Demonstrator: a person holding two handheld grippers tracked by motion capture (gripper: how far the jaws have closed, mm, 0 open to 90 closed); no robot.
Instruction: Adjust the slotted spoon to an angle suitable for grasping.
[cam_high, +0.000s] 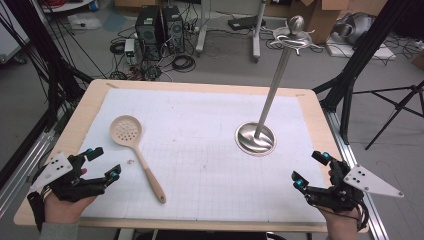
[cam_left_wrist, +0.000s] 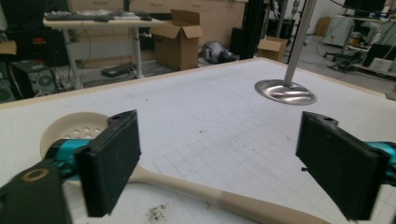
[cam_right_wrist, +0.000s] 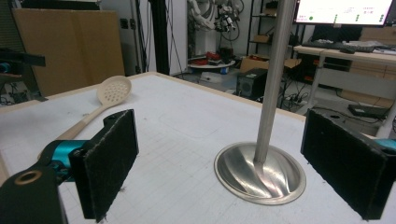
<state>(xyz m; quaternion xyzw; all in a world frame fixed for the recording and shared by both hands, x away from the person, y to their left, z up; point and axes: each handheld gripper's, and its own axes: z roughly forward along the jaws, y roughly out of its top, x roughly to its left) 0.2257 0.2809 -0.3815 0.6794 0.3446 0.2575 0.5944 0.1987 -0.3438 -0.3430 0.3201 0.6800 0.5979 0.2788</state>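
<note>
A cream slotted spoon (cam_high: 135, 150) lies on the white mat, bowl toward the far left, handle running to the near middle. A steel stand (cam_high: 256, 138) with a round base and a tall pole rises at the right; hooks sit at its top (cam_high: 296, 37). My left gripper (cam_high: 104, 163) hovers open at the near left corner, just left of the spoon handle. In the left gripper view the spoon (cam_left_wrist: 196, 186) passes between and beyond the open jaws (cam_left_wrist: 217, 163). My right gripper (cam_high: 311, 169) is open at the near right; its view shows the stand base (cam_right_wrist: 260, 172) ahead and the spoon (cam_right_wrist: 112, 93) farther off.
The wooden table (cam_high: 85, 107) carries a white gridded mat (cam_high: 200, 150). Small crumbs (cam_high: 131, 161) lie beside the spoon handle. Beyond the table are computer towers (cam_high: 160, 25), cables, cardboard boxes and black tripod legs (cam_high: 395, 100).
</note>
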